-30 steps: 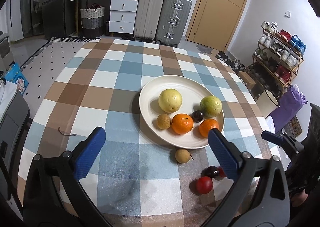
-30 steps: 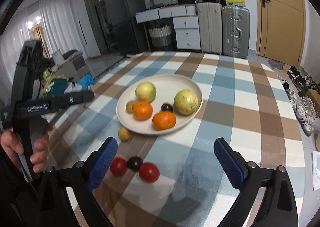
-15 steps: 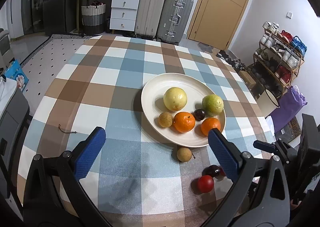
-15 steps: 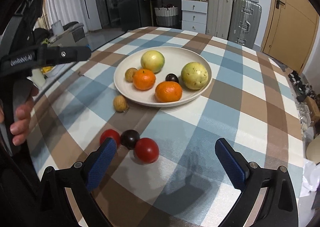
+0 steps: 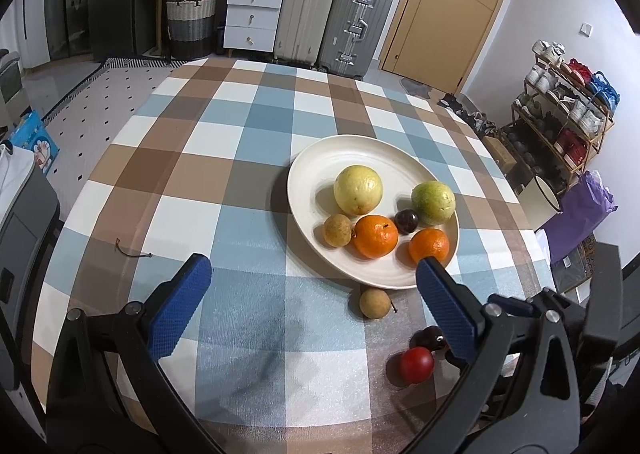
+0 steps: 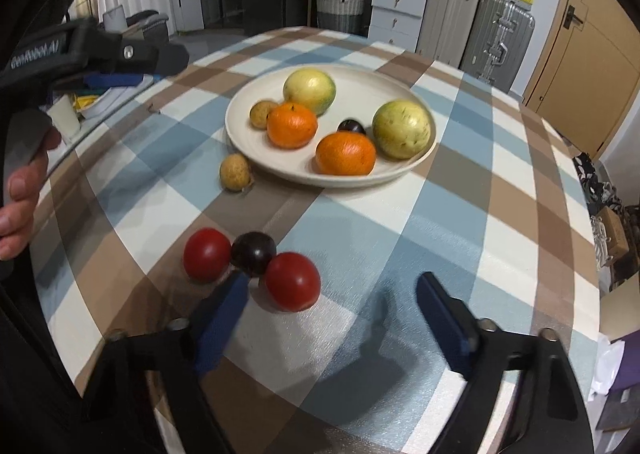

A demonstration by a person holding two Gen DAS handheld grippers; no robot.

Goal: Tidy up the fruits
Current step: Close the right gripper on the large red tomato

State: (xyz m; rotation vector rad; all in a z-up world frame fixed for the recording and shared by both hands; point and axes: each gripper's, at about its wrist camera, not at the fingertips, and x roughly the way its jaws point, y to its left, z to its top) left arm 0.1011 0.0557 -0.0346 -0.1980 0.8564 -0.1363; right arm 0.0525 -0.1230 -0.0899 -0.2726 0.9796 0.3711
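A white plate (image 5: 320, 158) (image 6: 416, 170) on the checked tablecloth holds two yellow-green fruits, two oranges (image 6: 292, 125), a dark plum and a small brown fruit. On the cloth lie a brown fruit (image 5: 374, 303) (image 6: 235, 172), two red tomatoes (image 6: 292, 281) (image 6: 207, 253) and a dark plum (image 6: 253, 252). My right gripper (image 6: 332, 294) is open and empty, low over the cloth, its left finger just beside the nearer tomato. My left gripper (image 5: 312, 282) is open and empty, above the cloth in front of the plate.
The table is round, its edge close below both grippers. A small twig (image 5: 132, 252) lies on the cloth at left. Suitcases (image 5: 332, 18), drawers and a shoe rack (image 5: 560, 126) stand beyond the table.
My right gripper has moved forward and down toward the tomatoes and plum. My left gripper has shifted slightly closer to the plate.
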